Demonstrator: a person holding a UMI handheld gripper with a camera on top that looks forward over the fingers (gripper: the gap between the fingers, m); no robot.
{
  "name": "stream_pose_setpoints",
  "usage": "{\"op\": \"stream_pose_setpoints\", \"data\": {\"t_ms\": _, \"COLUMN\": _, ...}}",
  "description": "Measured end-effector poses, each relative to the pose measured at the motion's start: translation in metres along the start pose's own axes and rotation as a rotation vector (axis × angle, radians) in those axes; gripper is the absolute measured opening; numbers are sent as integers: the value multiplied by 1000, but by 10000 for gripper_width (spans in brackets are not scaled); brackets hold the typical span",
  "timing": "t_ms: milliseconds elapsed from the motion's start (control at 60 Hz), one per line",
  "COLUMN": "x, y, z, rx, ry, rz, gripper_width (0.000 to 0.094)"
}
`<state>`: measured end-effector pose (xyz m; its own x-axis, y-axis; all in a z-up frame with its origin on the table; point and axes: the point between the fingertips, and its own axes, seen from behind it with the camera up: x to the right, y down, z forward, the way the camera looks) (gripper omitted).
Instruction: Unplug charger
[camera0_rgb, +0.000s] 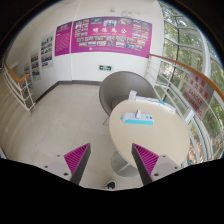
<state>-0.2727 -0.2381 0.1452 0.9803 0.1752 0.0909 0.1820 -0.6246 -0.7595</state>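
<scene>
The gripper (112, 160) hangs with its fingers spread wide, nothing between the pink pads (78, 156). Just beyond the right finger stands a round white table (150, 135), and on it lies the charger (138, 119) (a white block with blue trim). A grey chair (122, 90) sits behind, posters (105, 38) on the far wall.

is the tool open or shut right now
Open: the tool shows a wide gap between its pink pads, nothing held. The white box lies on the round table beyond them.
</scene>
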Motion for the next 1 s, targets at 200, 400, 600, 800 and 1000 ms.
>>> {"op": "stream_pose_setpoints", "data": {"t_ms": 200, "x": 92, "y": -46, "z": 133, "rx": 94, "ry": 72, "rz": 54, "gripper_width": 859}}
{"op": "stream_pose_setpoints", "data": {"t_ms": 400, "x": 138, "y": -78, "z": 257, "rx": 147, "ry": 77, "rz": 98, "gripper_width": 772}}
{"op": "stream_pose_setpoints", "data": {"t_ms": 600, "x": 142, "y": -83, "z": 313, "rx": 165, "ry": 31, "rz": 63, "gripper_width": 438}}
{"op": "stream_pose_setpoints", "data": {"t_ms": 800, "x": 150, "y": -85, "z": 319, "rx": 189, "ry": 52, "rz": 122, "gripper_width": 104}}
{"op": "stream_pose_setpoints", "data": {"t_ms": 1000, "x": 152, "y": -85, "z": 319, "rx": 166, "ry": 48, "rz": 174, "gripper_width": 47}}
